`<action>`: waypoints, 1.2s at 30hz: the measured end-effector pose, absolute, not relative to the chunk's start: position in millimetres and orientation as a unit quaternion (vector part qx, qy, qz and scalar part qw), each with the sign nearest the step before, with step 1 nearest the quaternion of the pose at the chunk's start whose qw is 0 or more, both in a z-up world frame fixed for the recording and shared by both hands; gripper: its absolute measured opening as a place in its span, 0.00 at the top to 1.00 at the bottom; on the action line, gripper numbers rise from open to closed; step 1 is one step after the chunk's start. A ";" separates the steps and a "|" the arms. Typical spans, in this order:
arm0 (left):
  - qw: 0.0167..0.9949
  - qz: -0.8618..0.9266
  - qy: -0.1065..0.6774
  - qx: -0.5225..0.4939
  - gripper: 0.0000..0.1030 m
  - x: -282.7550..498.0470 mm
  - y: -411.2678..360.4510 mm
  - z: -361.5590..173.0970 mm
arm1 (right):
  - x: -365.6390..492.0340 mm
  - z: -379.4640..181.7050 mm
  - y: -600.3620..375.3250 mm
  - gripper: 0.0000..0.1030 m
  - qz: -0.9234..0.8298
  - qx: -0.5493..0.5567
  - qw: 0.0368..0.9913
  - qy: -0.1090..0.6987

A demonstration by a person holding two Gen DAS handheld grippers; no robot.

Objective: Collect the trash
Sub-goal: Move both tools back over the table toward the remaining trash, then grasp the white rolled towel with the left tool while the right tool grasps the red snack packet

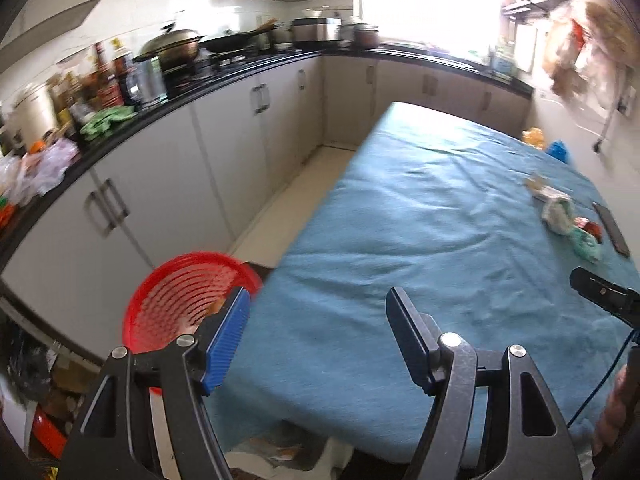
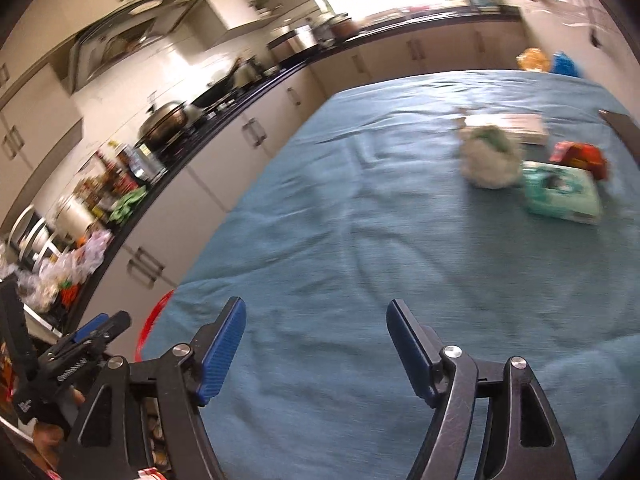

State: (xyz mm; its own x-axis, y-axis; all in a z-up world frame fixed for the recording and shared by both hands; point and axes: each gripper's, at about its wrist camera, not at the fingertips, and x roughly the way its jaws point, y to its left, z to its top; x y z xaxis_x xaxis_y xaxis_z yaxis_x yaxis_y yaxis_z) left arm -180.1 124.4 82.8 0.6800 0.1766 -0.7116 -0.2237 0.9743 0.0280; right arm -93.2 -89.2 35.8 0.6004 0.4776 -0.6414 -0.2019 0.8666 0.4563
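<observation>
A table under a blue cloth (image 1: 400, 240) (image 2: 360, 240) fills both views. Trash lies at its far right: a crumpled white wad (image 2: 490, 158) (image 1: 556, 214), a mint-green packet (image 2: 562, 194) (image 1: 586, 246), a red wrapper (image 2: 580, 156) (image 1: 590, 227) and a flat white box (image 2: 516, 124). A red slotted basket (image 1: 188, 304) (image 2: 154, 320) stands off the table's near left corner. My left gripper (image 1: 318, 300) is open and empty over that corner, beside the basket. My right gripper (image 2: 316, 312) is open and empty above the bare cloth, well short of the trash.
A black kitchen counter (image 1: 224, 80) with pots, bottles and bags runs along the left over white cabinets. A dark flat object (image 1: 610, 228) lies at the table's right edge. Orange and blue bags (image 2: 548, 62) sit beyond the far edge. Clutter lies on the floor under the basket.
</observation>
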 end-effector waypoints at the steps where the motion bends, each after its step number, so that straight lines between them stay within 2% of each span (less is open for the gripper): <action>1: 0.918 0.100 0.384 -0.025 0.32 -175.1 115.4 84.6 | -94.1 35.2 -100.3 0.25 0.184 0.175 0.880 0.402; 17: 0.919 -0.077 0.387 0.003 0.28 -81.5 -29.1 99.5 | -80.2 32.5 -252.3 0.23 0.052 0.213 0.895 0.389; 26: 0.880 -0.134 0.455 -0.021 0.29 3.4 -91.7 64.5 | -28.1 28.7 -282.4 0.23 0.042 0.223 0.887 0.402; 30: 0.867 -0.152 0.474 -0.022 0.29 29.8 -112.6 48.8 | -4.5 37.7 -297.6 0.23 0.026 0.194 0.900 0.391; 36: 0.854 -0.172 0.489 -0.044 0.29 58.6 -135.5 29.6 | 30.5 22.0 -300.2 0.23 0.044 0.175 0.895 0.407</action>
